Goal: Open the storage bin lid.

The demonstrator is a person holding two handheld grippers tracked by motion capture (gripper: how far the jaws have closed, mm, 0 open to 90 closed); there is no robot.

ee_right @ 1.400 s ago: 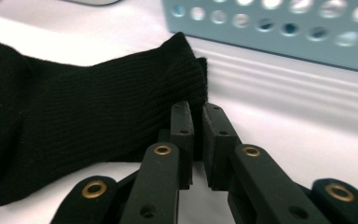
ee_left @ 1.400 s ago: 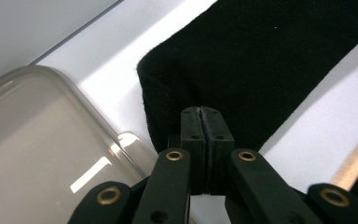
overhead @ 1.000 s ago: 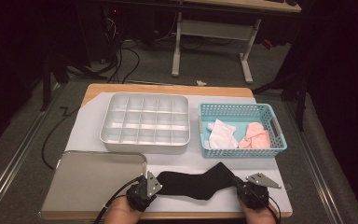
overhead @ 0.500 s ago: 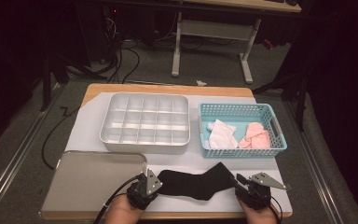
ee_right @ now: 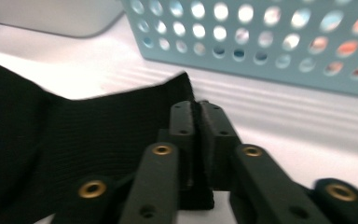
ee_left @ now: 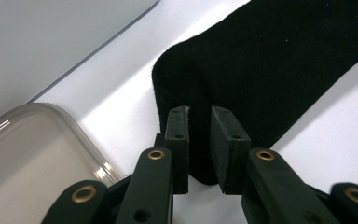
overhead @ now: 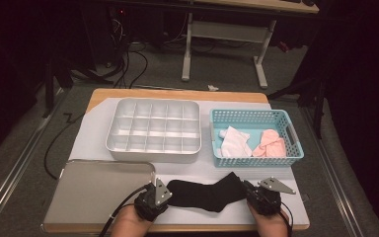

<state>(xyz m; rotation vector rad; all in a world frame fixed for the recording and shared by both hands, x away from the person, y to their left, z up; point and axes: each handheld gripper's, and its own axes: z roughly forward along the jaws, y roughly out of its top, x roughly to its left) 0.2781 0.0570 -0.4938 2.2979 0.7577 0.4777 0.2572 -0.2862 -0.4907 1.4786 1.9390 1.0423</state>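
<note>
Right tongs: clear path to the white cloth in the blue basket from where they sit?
Probably not yet. The right tongs are pinched shut on the black sock, and the blue basket wall stands between them and the white cloth; they would need to release and lift over.

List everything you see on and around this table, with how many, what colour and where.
sock: one, black, flat on the mat at the near edge, between the two tools
tray: one, silver metal, near left corner
divided box: one, silver-grey, many compartments, middle of the table
basket: one, light blue with holes, right of the divided box
white cloth: one, in the basket, left part
pink cloth: one, in the basket, right part
mat: one, white, covering the wooden table
left tool: one, black, jaws slightly apart and just been opening, one end of the sock between them
right tool: one, black, jaws just closed, pinching the sock's other end
hands: two, at the bottom edge
</note>
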